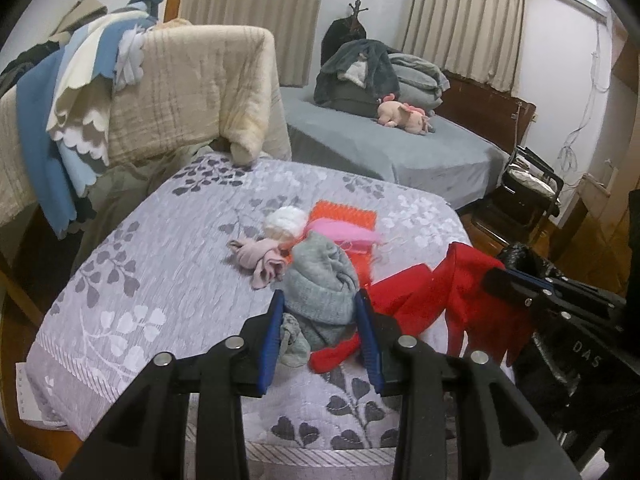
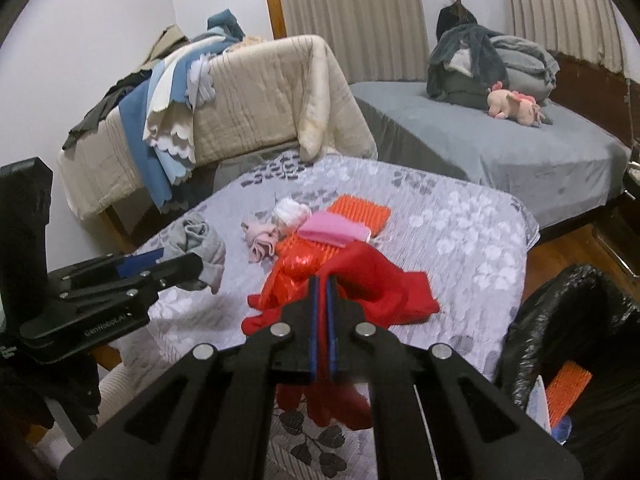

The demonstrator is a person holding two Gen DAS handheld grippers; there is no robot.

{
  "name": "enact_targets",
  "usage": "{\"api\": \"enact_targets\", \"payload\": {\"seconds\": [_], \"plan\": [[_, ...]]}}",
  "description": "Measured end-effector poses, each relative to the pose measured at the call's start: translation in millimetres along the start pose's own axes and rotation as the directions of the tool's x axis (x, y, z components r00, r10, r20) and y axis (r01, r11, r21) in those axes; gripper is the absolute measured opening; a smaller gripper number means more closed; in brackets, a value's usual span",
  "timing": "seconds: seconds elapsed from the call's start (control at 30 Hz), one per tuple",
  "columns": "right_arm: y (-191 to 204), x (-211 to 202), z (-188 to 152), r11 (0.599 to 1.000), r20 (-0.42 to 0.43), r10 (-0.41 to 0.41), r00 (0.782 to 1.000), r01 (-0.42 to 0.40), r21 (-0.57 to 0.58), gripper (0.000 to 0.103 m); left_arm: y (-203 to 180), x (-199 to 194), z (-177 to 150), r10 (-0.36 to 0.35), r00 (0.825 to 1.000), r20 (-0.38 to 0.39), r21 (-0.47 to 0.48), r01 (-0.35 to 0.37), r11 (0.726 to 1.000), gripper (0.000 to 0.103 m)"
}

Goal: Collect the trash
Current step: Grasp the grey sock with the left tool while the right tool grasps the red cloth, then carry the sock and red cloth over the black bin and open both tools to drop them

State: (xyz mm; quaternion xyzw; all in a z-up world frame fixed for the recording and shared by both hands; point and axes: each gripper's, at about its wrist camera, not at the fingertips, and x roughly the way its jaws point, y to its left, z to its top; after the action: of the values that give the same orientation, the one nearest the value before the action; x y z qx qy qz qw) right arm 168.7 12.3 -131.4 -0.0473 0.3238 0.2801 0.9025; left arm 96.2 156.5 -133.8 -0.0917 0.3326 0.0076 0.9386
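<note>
My left gripper (image 1: 320, 296) is shut on a grey knitted cloth (image 1: 320, 280), which bulges between the blue pads. In the right wrist view that cloth (image 2: 204, 244) hangs from the left gripper (image 2: 192, 266) above the table's left side. My right gripper (image 2: 322, 280) is shut on a red cloth (image 2: 372, 280); the cloth droops below the fingers and partly trails on the table. From the left wrist view the right gripper (image 1: 496, 276) holds the red cloth (image 1: 460, 284) at the right. A black-lined trash bin (image 2: 568, 308) stands right of the table.
On the leaf-patterned tablecloth (image 1: 160, 260) lie a pale pink cloth (image 1: 260, 258), a white ball (image 1: 285, 219), a pink item (image 1: 340, 230) and an orange ribbed mat (image 1: 348, 213). A draped chair (image 1: 192, 92) stands behind the table, a grey bed (image 1: 380, 144) beyond.
</note>
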Motion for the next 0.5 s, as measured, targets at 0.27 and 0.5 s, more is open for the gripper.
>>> {"api": "enact_targets", "payload": {"seconds": [0.27, 0.5], "plan": [[-9.6, -23.5, 8.3, 1.000, 0.040, -0.026, 0.999, 0.025, 0.019, 0.003, -21.0, -10.3, 9.8, -0.018, 1.000, 0.019, 0.030, 0.017, 0.999, 0.035], [-18.0, -46.3, 13.1, 0.999, 0.081, -0.043, 0.996, 0.041, 0.027, 0.003, -39.0, -16.7, 17.6, -0.040, 0.999, 0.035, 0.052, 0.038, 0.998, 0.035]]}}
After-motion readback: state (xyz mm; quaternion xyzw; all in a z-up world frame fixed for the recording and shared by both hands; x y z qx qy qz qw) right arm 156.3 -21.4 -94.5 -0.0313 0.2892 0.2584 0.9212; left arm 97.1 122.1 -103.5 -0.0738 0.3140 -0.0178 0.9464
